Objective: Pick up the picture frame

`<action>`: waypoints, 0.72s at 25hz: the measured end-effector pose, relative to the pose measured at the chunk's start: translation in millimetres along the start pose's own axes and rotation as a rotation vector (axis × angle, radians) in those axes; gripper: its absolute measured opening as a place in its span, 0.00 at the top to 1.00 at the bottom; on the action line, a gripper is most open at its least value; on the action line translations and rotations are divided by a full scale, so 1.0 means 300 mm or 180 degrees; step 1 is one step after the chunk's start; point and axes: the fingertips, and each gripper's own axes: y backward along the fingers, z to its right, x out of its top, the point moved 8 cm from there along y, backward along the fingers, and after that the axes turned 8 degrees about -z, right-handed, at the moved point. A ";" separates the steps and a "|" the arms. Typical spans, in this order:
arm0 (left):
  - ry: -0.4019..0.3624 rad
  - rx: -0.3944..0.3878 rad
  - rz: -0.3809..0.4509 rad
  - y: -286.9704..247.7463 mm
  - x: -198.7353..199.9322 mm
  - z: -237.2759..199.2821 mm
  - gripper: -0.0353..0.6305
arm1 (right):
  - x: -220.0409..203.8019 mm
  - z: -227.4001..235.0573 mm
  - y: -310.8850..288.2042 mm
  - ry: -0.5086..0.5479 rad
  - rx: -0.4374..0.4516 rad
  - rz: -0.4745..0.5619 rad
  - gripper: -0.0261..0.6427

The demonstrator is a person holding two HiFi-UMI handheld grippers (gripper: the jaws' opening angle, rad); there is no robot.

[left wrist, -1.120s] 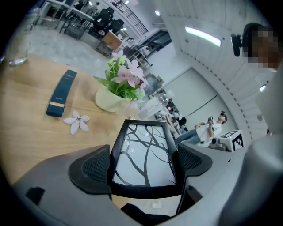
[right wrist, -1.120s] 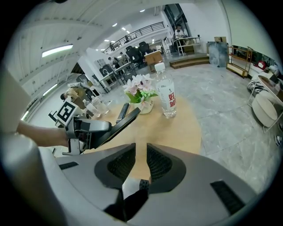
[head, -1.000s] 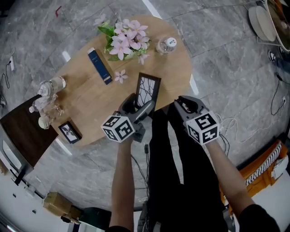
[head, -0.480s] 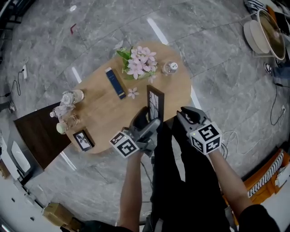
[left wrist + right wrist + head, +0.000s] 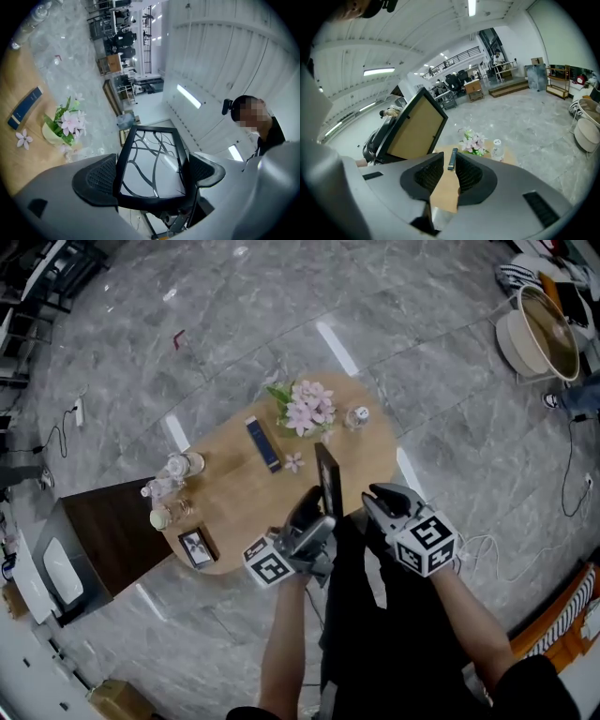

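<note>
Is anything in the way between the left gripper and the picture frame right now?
Nothing visible stands between them. The left gripper already has the picture frame in its grasp, with one jaw pressed on each side edge of the black border. The right gripper is apart from the frame, with nothing between its jaws.

Black picture frame [image 5: 152,161] with branch artwork, upright, gripped at its sides.
</note>
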 end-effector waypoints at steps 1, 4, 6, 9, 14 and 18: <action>0.0000 -0.0042 0.0041 0.000 0.012 0.021 0.20 | 0.017 -0.013 0.015 0.0037 0.0014 0.0030 0.89; 0.0010 -0.0175 0.0160 0.008 0.035 0.092 0.20 | 0.062 -0.048 0.077 0.0110 0.0045 0.0146 0.89; 0.0000 -0.0266 0.0236 0.018 0.046 0.147 0.20 | 0.092 -0.070 0.127 0.0133 0.0053 0.0240 0.89; -0.0035 -0.0389 0.0315 0.035 0.059 0.230 0.20 | 0.134 -0.107 0.200 0.0178 0.0055 0.0398 0.89; -0.0139 -0.0621 0.0351 0.049 0.049 0.370 0.20 | 0.162 -0.181 0.309 0.0236 0.0136 0.0636 0.89; -0.0152 -0.0803 0.0403 0.053 0.001 0.484 0.20 | 0.147 -0.243 0.404 0.0317 0.0255 0.0773 0.89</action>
